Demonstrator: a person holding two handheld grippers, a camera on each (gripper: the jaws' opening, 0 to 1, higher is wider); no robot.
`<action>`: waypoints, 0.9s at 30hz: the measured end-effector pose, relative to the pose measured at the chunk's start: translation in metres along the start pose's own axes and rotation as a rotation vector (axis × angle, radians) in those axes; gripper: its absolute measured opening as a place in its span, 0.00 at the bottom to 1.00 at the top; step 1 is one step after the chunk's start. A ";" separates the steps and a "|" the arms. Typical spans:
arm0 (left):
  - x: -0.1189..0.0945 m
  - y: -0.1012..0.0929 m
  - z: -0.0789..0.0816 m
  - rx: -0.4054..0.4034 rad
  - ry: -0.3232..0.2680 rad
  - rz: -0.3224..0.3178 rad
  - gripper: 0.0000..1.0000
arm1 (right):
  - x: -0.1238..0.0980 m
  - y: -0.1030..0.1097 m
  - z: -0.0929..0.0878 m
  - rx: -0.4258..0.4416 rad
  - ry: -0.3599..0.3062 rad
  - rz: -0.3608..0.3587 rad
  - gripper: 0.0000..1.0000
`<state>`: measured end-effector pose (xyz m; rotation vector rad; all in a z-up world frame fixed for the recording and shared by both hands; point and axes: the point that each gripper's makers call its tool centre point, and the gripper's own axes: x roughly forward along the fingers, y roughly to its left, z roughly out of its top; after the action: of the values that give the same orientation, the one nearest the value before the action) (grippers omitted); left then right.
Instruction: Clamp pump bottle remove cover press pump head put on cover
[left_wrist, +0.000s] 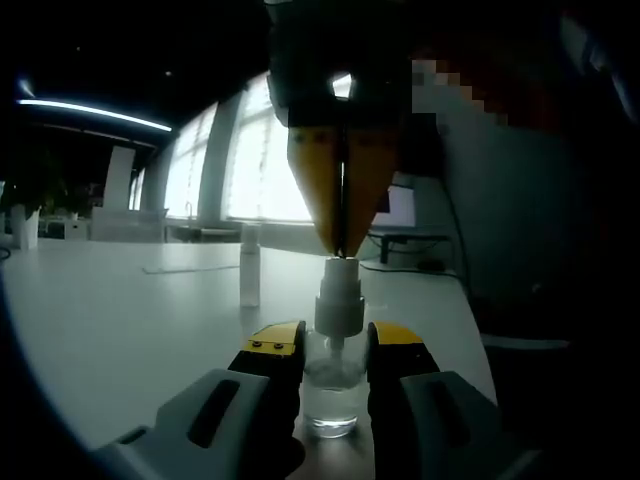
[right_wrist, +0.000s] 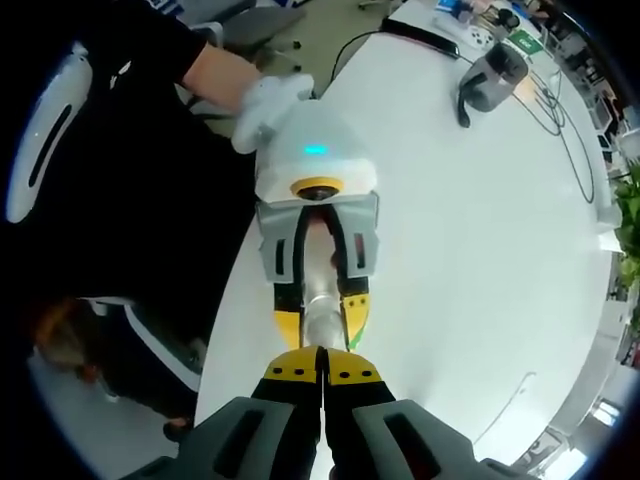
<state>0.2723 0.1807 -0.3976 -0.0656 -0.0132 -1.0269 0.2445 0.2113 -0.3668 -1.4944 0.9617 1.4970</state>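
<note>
With the cover (left_wrist: 250, 265) already standing off on the table (left_wrist: 120, 320) beyond, the left gripper (left_wrist: 334, 350) is clamping the pump bottle (left_wrist: 333, 385) while the right gripper (left_wrist: 343, 235), jaws closed together, is pressing the pump head (left_wrist: 338, 295), leaving only recapping.

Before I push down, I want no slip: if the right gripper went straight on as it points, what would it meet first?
The white pump head of the small clear plastic pump bottle. The right gripper, jaws together, looks already on its top, though contact is hard to confirm. The left gripper clamps the bottle.
</note>
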 end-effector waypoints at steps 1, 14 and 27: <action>0.000 0.000 0.000 0.000 0.000 0.000 0.16 | 0.000 0.000 0.000 -0.001 0.003 -0.001 0.00; 0.000 -0.001 0.000 0.002 0.000 0.000 0.16 | -0.004 0.000 0.000 0.005 0.005 -0.008 0.00; 0.001 0.000 0.000 0.003 0.000 0.000 0.16 | -0.005 0.000 0.000 -0.006 0.001 -0.016 0.00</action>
<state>0.2728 0.1804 -0.3978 -0.0629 -0.0150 -1.0272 0.2449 0.2114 -0.3620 -1.5036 0.9447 1.4894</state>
